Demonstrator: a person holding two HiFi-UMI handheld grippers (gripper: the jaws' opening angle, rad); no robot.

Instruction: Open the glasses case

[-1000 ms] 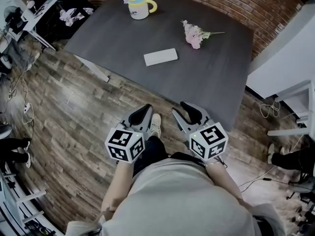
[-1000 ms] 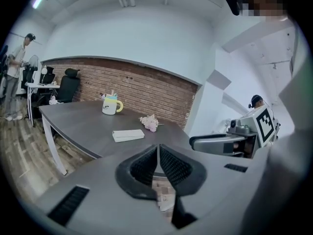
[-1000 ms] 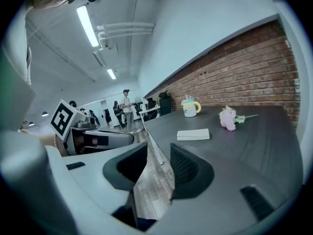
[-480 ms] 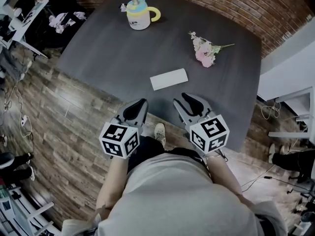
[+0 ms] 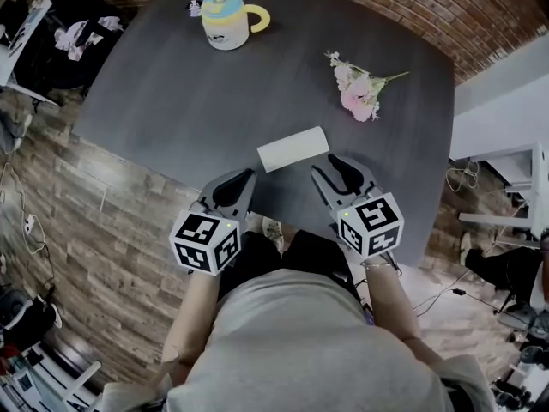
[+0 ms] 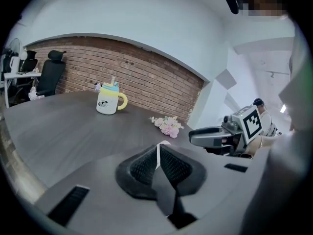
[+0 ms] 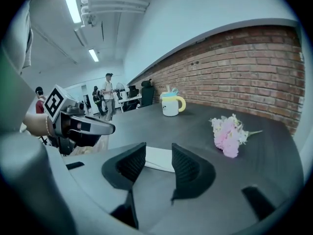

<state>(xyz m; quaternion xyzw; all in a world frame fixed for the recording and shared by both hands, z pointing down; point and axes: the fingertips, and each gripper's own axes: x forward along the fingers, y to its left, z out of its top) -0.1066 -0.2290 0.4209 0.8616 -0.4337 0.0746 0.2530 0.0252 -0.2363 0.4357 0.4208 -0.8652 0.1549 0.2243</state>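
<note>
The white glasses case (image 5: pixel 292 148) lies closed on the dark grey table (image 5: pixel 154 101), near its front edge. My left gripper (image 5: pixel 242 177) hangs just short of the case's left end, its jaws shut with nothing in them. In the left gripper view only a white sliver of the case (image 6: pixel 162 143) shows above the closed fingertips (image 6: pixel 146 166). My right gripper (image 5: pixel 333 163) sits just right of the case; its jaws are opening and nothing is between them. Through that gap the case (image 7: pixel 159 159) lies a little ahead on the tabletop.
A yellow-handled mug with a blue lid (image 5: pixel 225 15) stands at the table's far side. A pink flower sprig (image 5: pixel 360 88) lies to the right, beyond the case. A brick wall (image 7: pixel 234 67) runs behind the table. Wooden floor (image 5: pixel 103 221) lies left of the person.
Both grippers have moved forward from over the floor to the table's front edge, close to the case. The right gripper's jaws stand a little wider.
</note>
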